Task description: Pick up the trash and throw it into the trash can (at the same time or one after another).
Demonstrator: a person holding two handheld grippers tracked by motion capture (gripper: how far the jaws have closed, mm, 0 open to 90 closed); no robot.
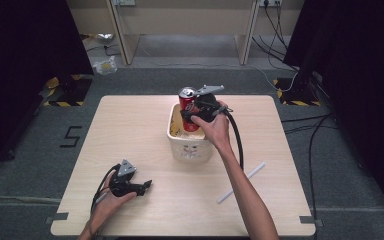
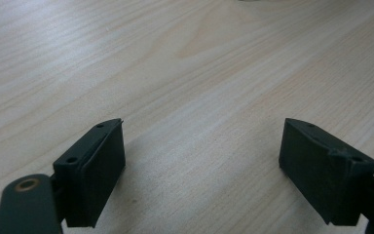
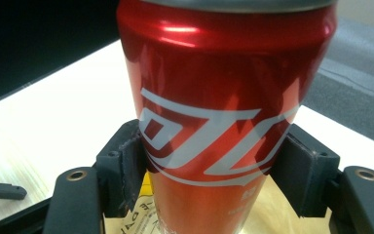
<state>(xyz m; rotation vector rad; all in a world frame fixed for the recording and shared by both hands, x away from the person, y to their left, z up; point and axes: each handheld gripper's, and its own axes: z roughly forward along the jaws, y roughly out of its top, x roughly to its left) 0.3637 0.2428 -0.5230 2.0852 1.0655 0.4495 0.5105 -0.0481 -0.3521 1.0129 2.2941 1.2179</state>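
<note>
We have the red aluminium drink can with white lettering (image 3: pixel 219 122) pinched at mid-height between the two black pads of our right gripper (image 3: pixel 214 165), jaws set on opposite sides of its wall so the can stays upright; gripping the body rather than the rim keeps the load balanced, we judge. In the high view the can (image 1: pixel 187 100) stands with its lower part inside the cream rectangular plastic tub (image 1: pixel 190 145), near the tub's twelve-o'clock end, its silver top well above the rim, so we read this as either lowering it in or lifting it out; which one we cannot tell. The tub sits a little toward twelve o'clock from the centre of the pale wooden table (image 1: pixel 130 125), within easy reach of the right gripper (image 1: pixel 200 111). At about four o'clock from the tub lies a thin white stick (image 1: pixel 241 182), flat and untouched. Our left gripper (image 1: pixel 141 187) waits down at seven o'clock, low over bare wood, jaws spread wide with nothing between them (image 2: pixel 202 165), kept clear so it does not crowd the tub.
</note>
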